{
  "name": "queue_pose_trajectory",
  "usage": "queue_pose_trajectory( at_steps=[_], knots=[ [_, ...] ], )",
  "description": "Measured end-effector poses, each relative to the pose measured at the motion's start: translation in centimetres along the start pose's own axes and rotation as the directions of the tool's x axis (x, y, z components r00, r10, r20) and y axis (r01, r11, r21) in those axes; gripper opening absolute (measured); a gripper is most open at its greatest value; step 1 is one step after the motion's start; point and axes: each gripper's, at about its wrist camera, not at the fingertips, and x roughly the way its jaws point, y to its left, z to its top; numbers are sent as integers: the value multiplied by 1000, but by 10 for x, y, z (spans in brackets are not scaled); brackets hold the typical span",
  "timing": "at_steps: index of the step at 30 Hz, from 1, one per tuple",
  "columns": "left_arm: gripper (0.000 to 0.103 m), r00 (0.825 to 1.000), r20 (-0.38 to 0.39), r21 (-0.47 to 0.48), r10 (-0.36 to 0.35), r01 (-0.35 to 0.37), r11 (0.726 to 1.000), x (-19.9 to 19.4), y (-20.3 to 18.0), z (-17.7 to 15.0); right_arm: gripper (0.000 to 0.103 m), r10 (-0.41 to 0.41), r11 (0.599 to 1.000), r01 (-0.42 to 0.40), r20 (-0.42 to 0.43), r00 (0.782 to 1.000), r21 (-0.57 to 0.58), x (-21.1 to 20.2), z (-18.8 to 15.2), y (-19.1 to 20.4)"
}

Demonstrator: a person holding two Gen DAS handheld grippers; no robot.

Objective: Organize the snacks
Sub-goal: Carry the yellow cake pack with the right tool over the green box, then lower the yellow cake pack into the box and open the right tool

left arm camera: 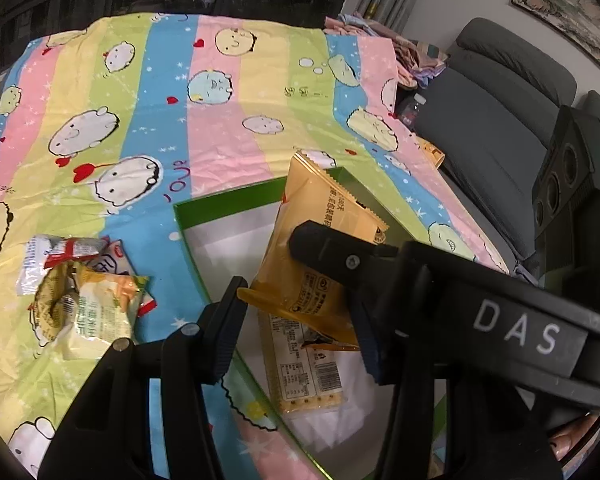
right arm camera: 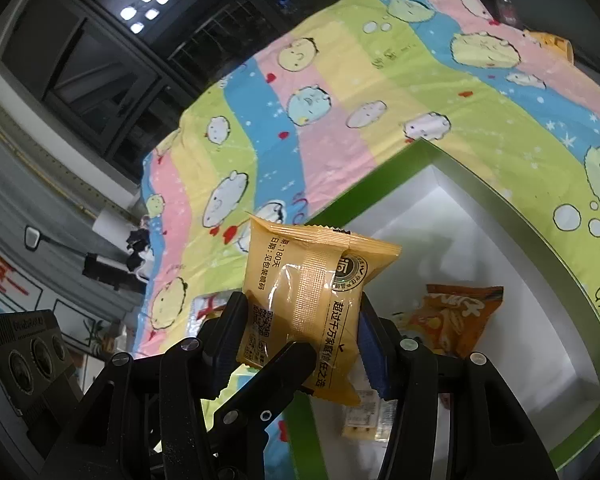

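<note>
An orange-yellow snack packet (left arm camera: 320,232) (right arm camera: 304,300) hangs over the green-rimmed white box (left arm camera: 188,224) (right arm camera: 512,216). My right gripper (right arm camera: 300,344) is shut on the packet; its fingers (left arm camera: 328,252) cross the left wrist view. My left gripper (left arm camera: 296,316) also has the packet's lower end between its jaws, closed on it. In the box lie a cracker pack (left arm camera: 304,376) (right arm camera: 364,420) and an orange snack bag (right arm camera: 456,320). Several loose snack packets (left arm camera: 84,300) lie on the bedsheet left of the box.
The striped cartoon bedsheet (left arm camera: 220,120) covers the surface. A grey sofa (left arm camera: 500,120) stands to the right, with folded clothes (left arm camera: 412,56) and a bottle (left arm camera: 414,108) at the far right edge. Dark windows (right arm camera: 100,60) are behind.
</note>
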Motion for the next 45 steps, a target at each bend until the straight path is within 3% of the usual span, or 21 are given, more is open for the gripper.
queue_pose_trajectory(
  at_steps=[26, 37, 45],
  knots=[
    [51, 991, -127, -37, -31, 26, 999, 49, 5, -4, 56, -67, 993, 76, -98, 993, 94, 32, 4, -38],
    [51, 992, -123, -28, -20, 16, 999, 51, 4, -4, 56, -76, 990, 88, -106, 991, 113, 34, 5, -41],
    [63, 994, -89, -68, -60, 54, 996, 29, 12, -7, 56, -116, 991, 119, -45, 992, 56, 20, 4, -30]
  ],
)
